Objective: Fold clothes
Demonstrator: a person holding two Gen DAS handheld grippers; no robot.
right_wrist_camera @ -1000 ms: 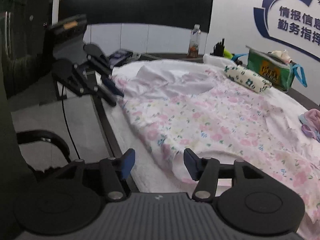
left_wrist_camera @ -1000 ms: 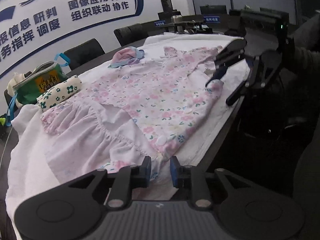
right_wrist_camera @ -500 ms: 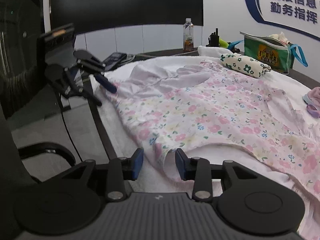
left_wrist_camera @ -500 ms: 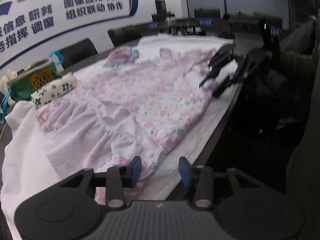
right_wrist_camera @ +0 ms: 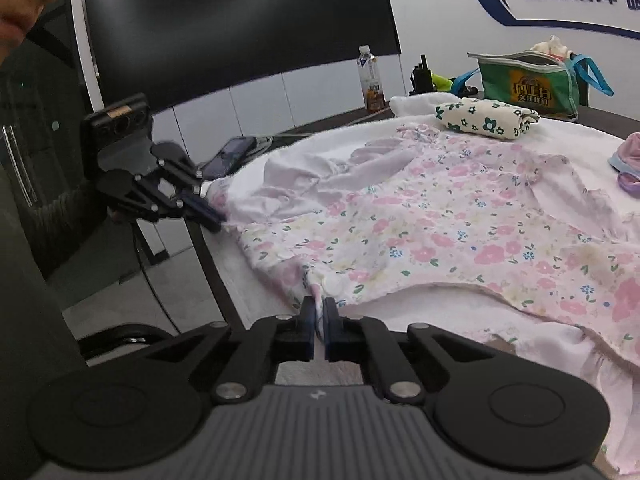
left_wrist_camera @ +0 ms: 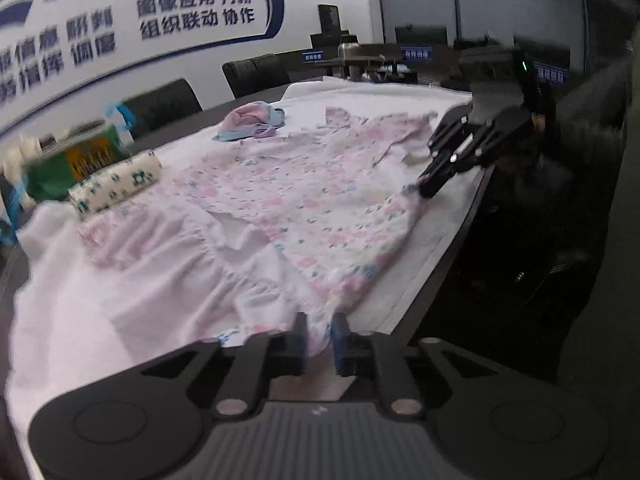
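A pink floral dress (left_wrist_camera: 304, 200) lies spread flat on a white-covered table (left_wrist_camera: 72, 300). My left gripper (left_wrist_camera: 320, 332) is at the dress's near hem corner. Its jaws are closing, and a fold of the fabric fills the narrow gap between them. From the right wrist view, that left gripper (right_wrist_camera: 214, 220) pinches the dress (right_wrist_camera: 440, 232) at the table's front edge. My right gripper (right_wrist_camera: 319, 316) is shut on the dress's side edge beside a white button. In the left wrist view the right gripper (left_wrist_camera: 426, 188) has its tips on the dress's far corner.
A rolled floral cloth (right_wrist_camera: 484, 120) and a green bag (right_wrist_camera: 528, 84) sit behind the dress. A small pink and blue garment (left_wrist_camera: 252, 120) lies further along. A bottle (right_wrist_camera: 370, 80) and a phone (right_wrist_camera: 232, 152) are near the table's end. Black chairs (left_wrist_camera: 164, 100) line the far side.
The right jaws went from wide open to shut on the dress's edge. The left jaws widened, then narrowed again on the hem.
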